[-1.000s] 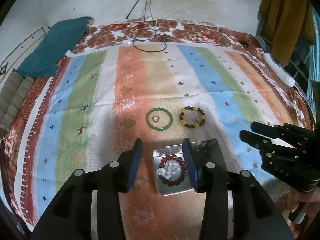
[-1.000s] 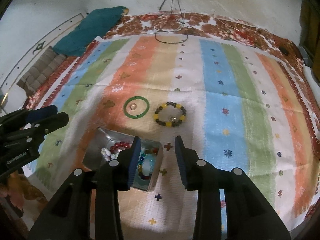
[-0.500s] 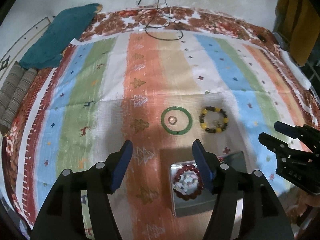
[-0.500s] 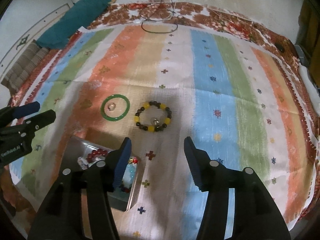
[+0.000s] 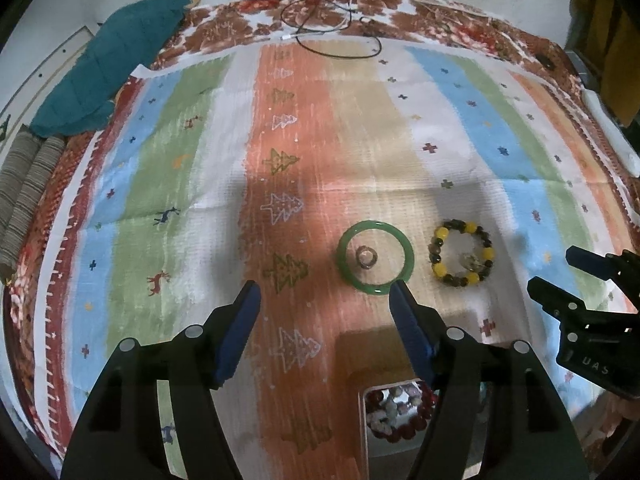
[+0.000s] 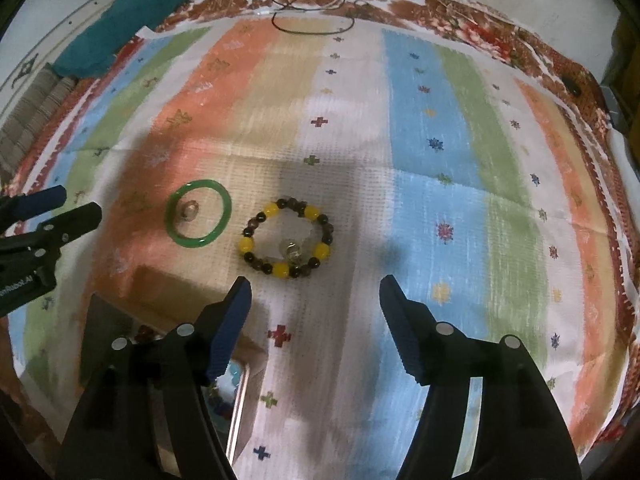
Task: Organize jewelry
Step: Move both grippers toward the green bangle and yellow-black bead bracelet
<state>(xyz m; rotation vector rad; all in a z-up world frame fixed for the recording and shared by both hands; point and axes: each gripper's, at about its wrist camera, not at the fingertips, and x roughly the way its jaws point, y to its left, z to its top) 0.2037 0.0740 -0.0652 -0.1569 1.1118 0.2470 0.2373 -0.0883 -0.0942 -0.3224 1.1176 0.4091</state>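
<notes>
Both tongs are matte black plastic with angular arms. The left tongs (image 5: 325, 312) and right tongs (image 6: 315, 304) carry ribbed dark-blue pads (image 5: 237, 332) inside each finger, silver round screws (image 6: 443, 329) at the joints, and white lettering (image 5: 595, 365) on the body.

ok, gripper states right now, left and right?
Left gripper: open, holding nothing.
Right gripper: open, holding nothing.
</notes>
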